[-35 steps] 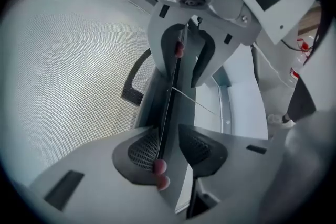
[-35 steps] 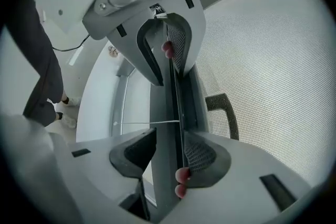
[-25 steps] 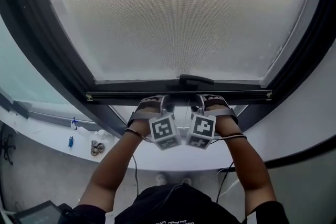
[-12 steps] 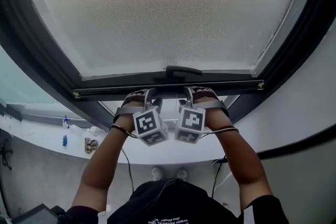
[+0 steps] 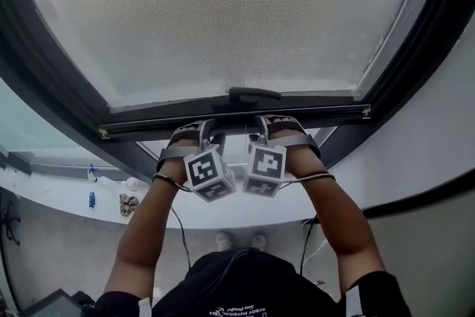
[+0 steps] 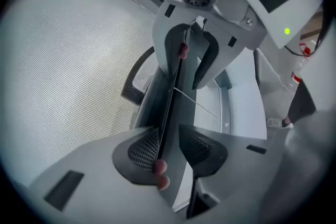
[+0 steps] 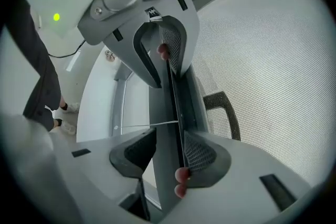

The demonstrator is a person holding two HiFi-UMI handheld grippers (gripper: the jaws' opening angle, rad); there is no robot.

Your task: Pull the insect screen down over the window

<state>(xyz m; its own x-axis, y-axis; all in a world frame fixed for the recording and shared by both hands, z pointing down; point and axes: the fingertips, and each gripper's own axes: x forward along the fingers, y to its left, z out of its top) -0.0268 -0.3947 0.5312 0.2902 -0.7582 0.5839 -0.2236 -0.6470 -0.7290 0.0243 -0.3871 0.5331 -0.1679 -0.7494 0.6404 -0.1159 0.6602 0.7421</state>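
The insect screen's grey mesh (image 5: 223, 11) fills the window, ending in a dark bottom bar (image 5: 148, 126) with a black handle (image 5: 254, 94) at its middle. Both grippers reach up to that bar just below the handle. My left gripper (image 5: 208, 131) straddles the bar (image 6: 157, 97), with its pads against the bar's thin edge. Beside it, my right gripper (image 5: 266, 124) holds the same bar (image 7: 165, 107) the same way. A thin white pull cord (image 6: 194, 102) runs off the bar. Fingertips show by the pads.
The dark window frame (image 5: 44, 78) slopes down both sides of the screen. Below the bar lies a white sill (image 5: 67, 193) with a small bottle (image 5: 90, 198) and other small items. The person's arms and a cable (image 5: 178, 230) hang under the grippers.
In the head view the bottom bar and both grippers sit a little higher and further left than a second ago. Both grips look unchanged.
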